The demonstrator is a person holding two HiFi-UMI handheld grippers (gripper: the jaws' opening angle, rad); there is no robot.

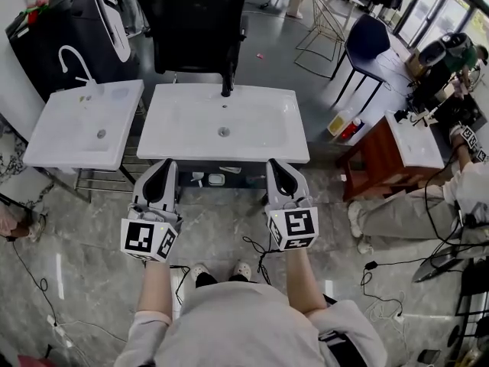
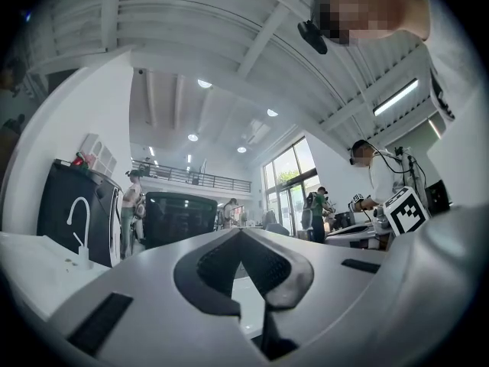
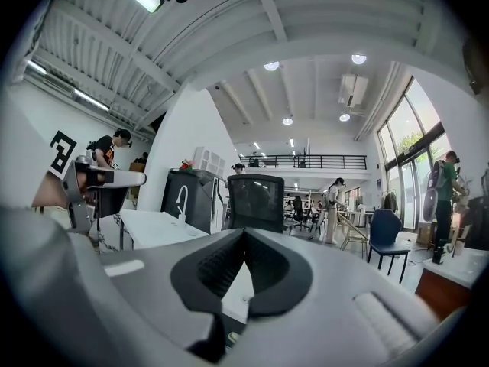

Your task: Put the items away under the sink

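- Your left gripper [image 1: 163, 165] and right gripper [image 1: 276, 165] hang before the white rectangular sink [image 1: 183, 125], both jaws pressed together, empty.
- Only your head view shows small pale items [image 1: 216, 179] beneath that sink.

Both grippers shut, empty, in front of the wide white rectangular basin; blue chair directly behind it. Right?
No: head view shows a black office chair directly behind the wide white rectangular basin. Left gripper and right gripper are shut and empty.

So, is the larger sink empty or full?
Empty: the larger sink shows only bare white basin and its drain.
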